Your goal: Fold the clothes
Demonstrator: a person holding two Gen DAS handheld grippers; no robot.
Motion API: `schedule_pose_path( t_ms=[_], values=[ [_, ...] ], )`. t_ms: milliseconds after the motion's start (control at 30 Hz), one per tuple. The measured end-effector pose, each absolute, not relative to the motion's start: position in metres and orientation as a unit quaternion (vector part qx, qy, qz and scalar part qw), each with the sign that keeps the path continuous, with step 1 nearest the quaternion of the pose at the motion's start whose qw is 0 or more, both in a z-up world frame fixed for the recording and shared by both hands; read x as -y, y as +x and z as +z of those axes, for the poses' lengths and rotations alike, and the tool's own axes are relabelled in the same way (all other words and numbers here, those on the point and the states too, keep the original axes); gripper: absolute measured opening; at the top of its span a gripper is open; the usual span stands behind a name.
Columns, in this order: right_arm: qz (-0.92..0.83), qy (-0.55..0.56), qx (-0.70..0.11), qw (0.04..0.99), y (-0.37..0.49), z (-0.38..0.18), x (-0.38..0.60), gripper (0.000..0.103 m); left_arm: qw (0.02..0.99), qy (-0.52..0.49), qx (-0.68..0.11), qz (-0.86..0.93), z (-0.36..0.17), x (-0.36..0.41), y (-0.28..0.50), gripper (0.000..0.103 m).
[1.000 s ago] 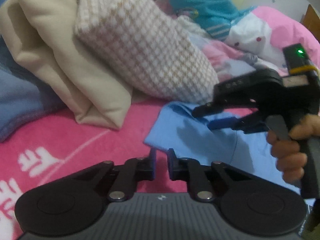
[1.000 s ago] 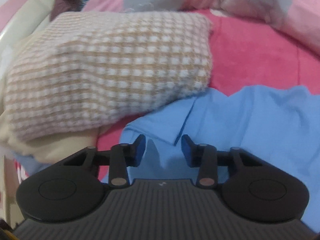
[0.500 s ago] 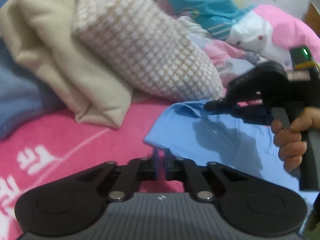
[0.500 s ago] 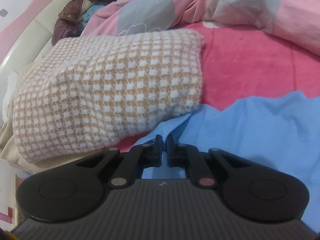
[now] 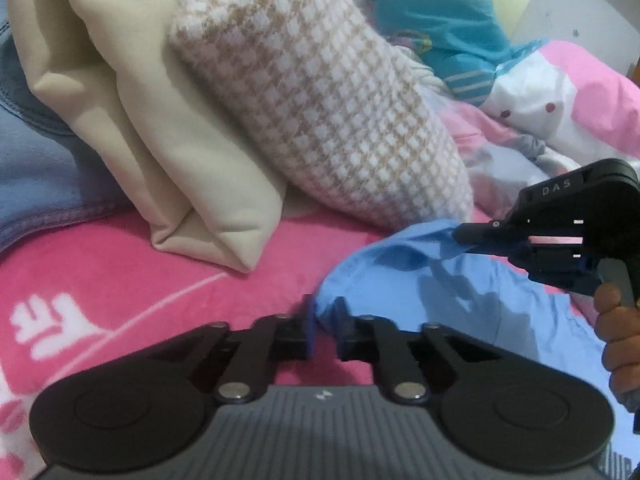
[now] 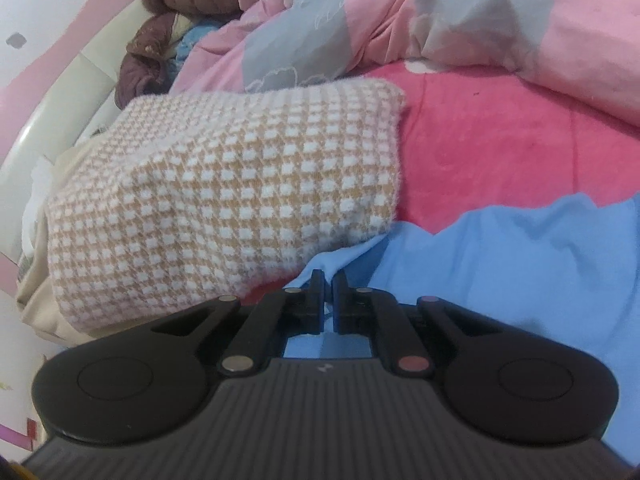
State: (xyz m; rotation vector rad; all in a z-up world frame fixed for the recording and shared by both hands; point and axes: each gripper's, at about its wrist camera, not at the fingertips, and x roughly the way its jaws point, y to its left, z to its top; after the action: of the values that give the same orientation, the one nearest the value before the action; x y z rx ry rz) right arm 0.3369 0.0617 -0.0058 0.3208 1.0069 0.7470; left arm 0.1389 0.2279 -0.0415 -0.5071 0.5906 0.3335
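Observation:
A light blue garment [image 5: 448, 292] lies on the pink bed cover; it also shows in the right wrist view [image 6: 520, 264]. My left gripper [image 5: 323, 320] is shut on the garment's near corner, with blue cloth between the jaws. My right gripper [image 6: 328, 300] is shut on the garment's far edge, close to the checked sweater. In the left wrist view the right gripper [image 5: 460, 236] pinches that edge and holds it a little above the bed.
A folded tan-and-white checked sweater [image 5: 320, 100] [image 6: 224, 208] leans on a folded cream garment [image 5: 132, 92] just behind the blue one. A blue blanket [image 5: 36, 168] lies left. A pink and grey quilt [image 6: 440, 20] and turquoise clothing [image 5: 440, 36] lie behind.
Both grippers have closed on the blue garment: the right one from open on the far edge, the left one on the near corner. The pinched edges now rise off the bed.

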Motion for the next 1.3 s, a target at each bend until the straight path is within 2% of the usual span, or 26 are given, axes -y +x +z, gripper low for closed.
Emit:
schedule_pose_path(
  t_ms=[233, 467, 833, 1167, 1233, 1300],
  values=[
    [0.361, 0.165, -0.437, 0.807, 0.325, 0.019, -0.029, 0.002, 0.944, -0.213, -0.233, 0.1, -0.003, -0.209, 0.12, 0.005],
    [0.356, 0.158, -0.406, 0.827, 0.319, 0.041, 0.04, 0.002, 0.967, -0.138, -0.213, -0.001, 0.021, -0.152, 0.108, 0.005],
    [0.326, 0.118, -0.427, 0.835, 0.306, 0.005, 0.108, 0.002, 0.958, -0.062, -0.267, -0.083, 0.001, -0.087, 0.108, 0.005],
    [0.303, 0.096, -0.438, 0.841, 0.306, -0.017, 0.126, 0.002, 0.944, -0.075, -0.303, -0.112, -0.013, -0.083, 0.117, 0.006],
    [0.289, 0.081, -0.445, 0.844, 0.306, -0.021, 0.126, 0.002, 0.935, -0.09, -0.32, -0.124, -0.017, -0.085, 0.121, 0.011],
    [0.274, 0.065, -0.452, 0.847, 0.305, -0.024, 0.126, 0.005, 0.926, -0.105, -0.336, -0.136, -0.021, -0.087, 0.124, 0.024]
  ],
)
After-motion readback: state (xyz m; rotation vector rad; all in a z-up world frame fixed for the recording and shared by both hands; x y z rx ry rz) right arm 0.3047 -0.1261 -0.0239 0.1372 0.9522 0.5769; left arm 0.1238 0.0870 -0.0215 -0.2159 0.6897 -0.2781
